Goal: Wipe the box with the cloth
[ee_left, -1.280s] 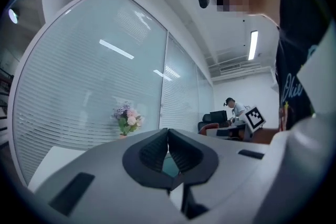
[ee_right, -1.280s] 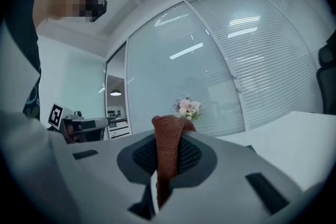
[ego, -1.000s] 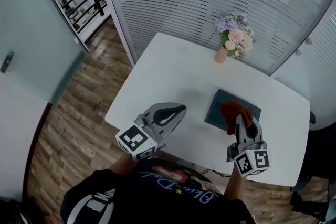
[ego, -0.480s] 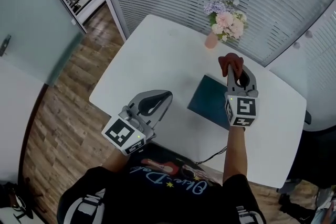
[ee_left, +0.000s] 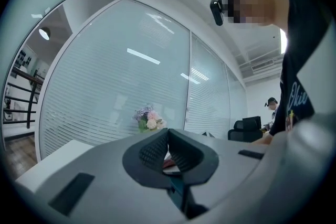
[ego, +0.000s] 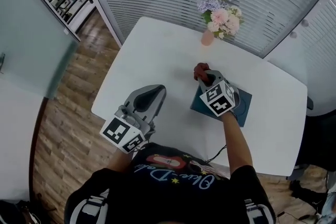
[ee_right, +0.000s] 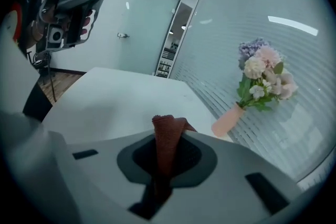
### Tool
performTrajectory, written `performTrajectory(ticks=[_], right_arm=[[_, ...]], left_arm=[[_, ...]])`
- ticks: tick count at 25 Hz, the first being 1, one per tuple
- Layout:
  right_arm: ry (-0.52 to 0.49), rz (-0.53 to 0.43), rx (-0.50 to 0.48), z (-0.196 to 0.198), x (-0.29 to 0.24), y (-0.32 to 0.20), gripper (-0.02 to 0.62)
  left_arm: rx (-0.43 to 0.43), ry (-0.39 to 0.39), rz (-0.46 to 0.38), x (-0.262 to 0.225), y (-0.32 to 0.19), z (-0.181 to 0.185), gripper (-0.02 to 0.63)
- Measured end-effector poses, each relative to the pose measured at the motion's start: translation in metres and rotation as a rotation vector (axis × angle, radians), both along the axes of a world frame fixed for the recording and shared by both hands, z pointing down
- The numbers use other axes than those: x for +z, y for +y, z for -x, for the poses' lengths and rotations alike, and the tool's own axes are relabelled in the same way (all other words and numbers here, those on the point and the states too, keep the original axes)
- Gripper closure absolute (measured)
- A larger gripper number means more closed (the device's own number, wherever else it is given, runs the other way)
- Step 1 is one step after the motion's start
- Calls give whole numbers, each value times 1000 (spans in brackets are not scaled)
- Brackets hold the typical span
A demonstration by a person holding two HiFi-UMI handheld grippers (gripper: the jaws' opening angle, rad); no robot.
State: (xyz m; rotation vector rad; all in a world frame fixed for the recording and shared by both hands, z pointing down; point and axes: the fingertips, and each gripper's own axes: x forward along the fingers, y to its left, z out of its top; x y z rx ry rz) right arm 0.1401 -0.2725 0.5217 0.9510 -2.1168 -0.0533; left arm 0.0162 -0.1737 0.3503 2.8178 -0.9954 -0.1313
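Red cloth point(ego: 201, 69), one, pinched in the fingers of my right gripper point(ego: 206, 78) at the far edge of one flat teal box point(ego: 240, 108) near the worktop's point(ego: 157, 55) front edge. The fingers of my left gripper point(ego: 156, 91) are pressed together, empty.

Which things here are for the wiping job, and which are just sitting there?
For the job:
- dark red cloth, pinched in the right gripper
- flat dark teal box

Just sitting there:
- pink vase of flowers
- left gripper, shut on nothing
- white table underneath
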Motion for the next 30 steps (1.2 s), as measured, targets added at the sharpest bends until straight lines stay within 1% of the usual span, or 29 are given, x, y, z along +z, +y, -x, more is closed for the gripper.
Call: performTrajectory(ticks=[3,9,11,15,20,24,30], right_arm=[[-9,32,22,-3,10,1,569],[-55,41,106,-18,8,1,569],[-48,45,135,-27,10,5,569],[-24,48,204,-50,12,14,569],[-9,45,279,-74,12,23,570],[18,44,347,-100,14,30,571],[16,47,424,-130,15,43,571]], left_arm=[[22,7,-1,1,-6,-2,602],[62,16,13,6,-15,-6,602],[83,20,13,6,-18,-11,602],[152,23,-12,2,-21,-28,603],[218,25,-6,2,-21,-43,603],[246,24,4,5,-22,-50,603],[267,22,6,5,-18,-55,603]])
